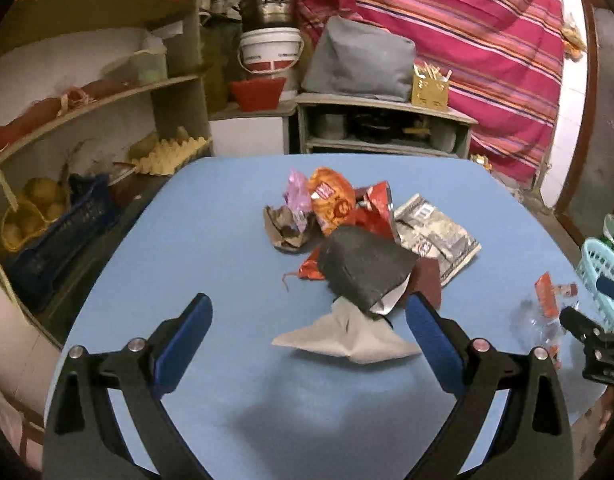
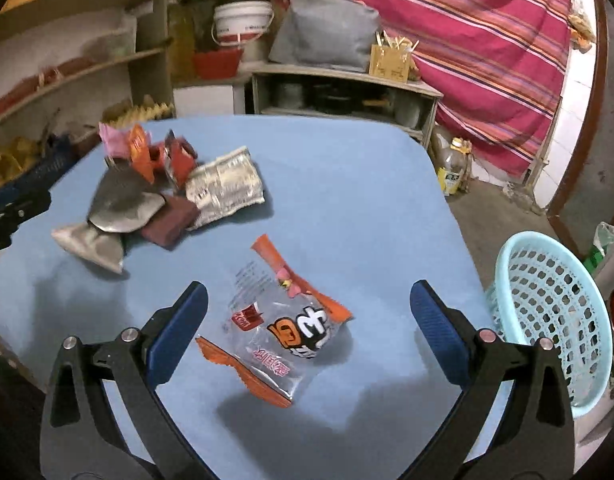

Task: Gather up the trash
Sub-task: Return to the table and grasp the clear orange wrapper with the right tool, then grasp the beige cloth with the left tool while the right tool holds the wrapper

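A pile of trash lies on the blue table [image 1: 195, 240]: an orange snack bag [image 1: 333, 198], a pink wrapper [image 1: 297, 194], a dark grey pouch [image 1: 363, 272], a newspaper-print packet [image 1: 439, 234] and a grey paper wrapper [image 1: 347, 336]. My left gripper [image 1: 309, 310] is open, with the grey paper wrapper between its fingers. My right gripper [image 2: 309, 296] is open above a clear wrapper with orange edges [image 2: 283, 324]. A light blue mesh basket [image 2: 547, 312] stands at the table's right edge.
Wooden shelves [image 1: 107, 104] with tubs and produce stand to the left. A low cabinet [image 1: 379, 120] with a grey bag stands behind the table. A striped pink curtain [image 1: 487, 40] hangs at the back right. A bottle [image 2: 453, 172] stands on the floor.
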`<state>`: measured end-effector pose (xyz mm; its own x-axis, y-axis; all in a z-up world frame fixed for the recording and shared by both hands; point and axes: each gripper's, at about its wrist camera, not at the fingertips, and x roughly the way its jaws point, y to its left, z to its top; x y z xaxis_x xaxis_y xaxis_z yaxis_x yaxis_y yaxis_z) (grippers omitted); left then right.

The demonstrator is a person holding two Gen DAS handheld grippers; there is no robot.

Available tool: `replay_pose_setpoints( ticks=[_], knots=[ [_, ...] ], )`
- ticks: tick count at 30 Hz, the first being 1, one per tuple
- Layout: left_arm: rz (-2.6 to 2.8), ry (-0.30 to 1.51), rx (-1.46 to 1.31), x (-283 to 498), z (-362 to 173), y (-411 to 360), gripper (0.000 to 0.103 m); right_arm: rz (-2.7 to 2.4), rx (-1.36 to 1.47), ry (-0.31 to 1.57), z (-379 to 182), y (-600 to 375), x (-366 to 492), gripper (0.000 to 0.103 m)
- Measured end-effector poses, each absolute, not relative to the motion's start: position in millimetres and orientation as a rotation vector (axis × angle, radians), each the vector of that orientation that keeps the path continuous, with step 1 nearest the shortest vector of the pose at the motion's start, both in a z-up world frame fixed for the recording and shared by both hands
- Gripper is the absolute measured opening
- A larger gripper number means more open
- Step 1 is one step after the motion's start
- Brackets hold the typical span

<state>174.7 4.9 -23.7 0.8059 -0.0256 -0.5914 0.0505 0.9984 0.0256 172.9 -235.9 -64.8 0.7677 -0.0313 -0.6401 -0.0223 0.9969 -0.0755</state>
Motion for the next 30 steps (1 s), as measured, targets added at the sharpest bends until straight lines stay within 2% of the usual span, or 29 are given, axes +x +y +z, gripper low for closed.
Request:
replay_pose_setpoints(
  ticks=[1,4,6,9,18,20,22,27,29,30],
  knots=[
    [-0.038,0.637,0.057,177.2,-27.3,2.8,0.095,-0.014,-0.079,0.712,-68.7,-235.5,177.3,0.094],
    [-0.059,0.678,0.051,189.0,-37.5,-2.5,0.095,0.008,-0.041,0.768,-78.2,-237.5,187.6,0.076],
    [-0.07,0.703,0.036,196.0,-43.7,-2.8,0.095,0.018,-0.02,0.793,-83.0,-236.9,191.5,0.071],
    [-0.098,0.728,0.016,203.7,-50.1,-4.6,0.095,0.034,-0.027,0.814,-87.2,-230.9,194.9,0.059],
    [-0.125,0.773,0.007,206.2,-68.9,-8.9,0.094,0.045,-0.042,0.827,-92.1,-227.9,197.9,0.05],
    [-0.127,0.775,0.008,207.2,-70.4,-9.2,0.086,0.047,-0.042,0.825,-92.4,-228.7,197.8,0.049],
    [-0.136,0.79,-0.002,209.9,-72.2,-8.3,0.073,0.049,-0.039,0.826,-92.5,-229.3,197.9,0.049],
    [-0.131,0.803,0.001,214.8,-75.8,-6.7,0.054,0.051,-0.046,0.822,-92.7,-229.0,196.9,0.049],
    [-0.138,0.813,0.001,215.5,-77.3,-6.2,0.039,0.051,-0.045,0.82,-92.2,-229.2,196.3,0.049],
    [-0.141,0.826,-0.001,216.6,-78.2,-5.8,0.023,0.053,-0.045,0.818,-91.9,-229.0,195.6,0.048]
  ],
)
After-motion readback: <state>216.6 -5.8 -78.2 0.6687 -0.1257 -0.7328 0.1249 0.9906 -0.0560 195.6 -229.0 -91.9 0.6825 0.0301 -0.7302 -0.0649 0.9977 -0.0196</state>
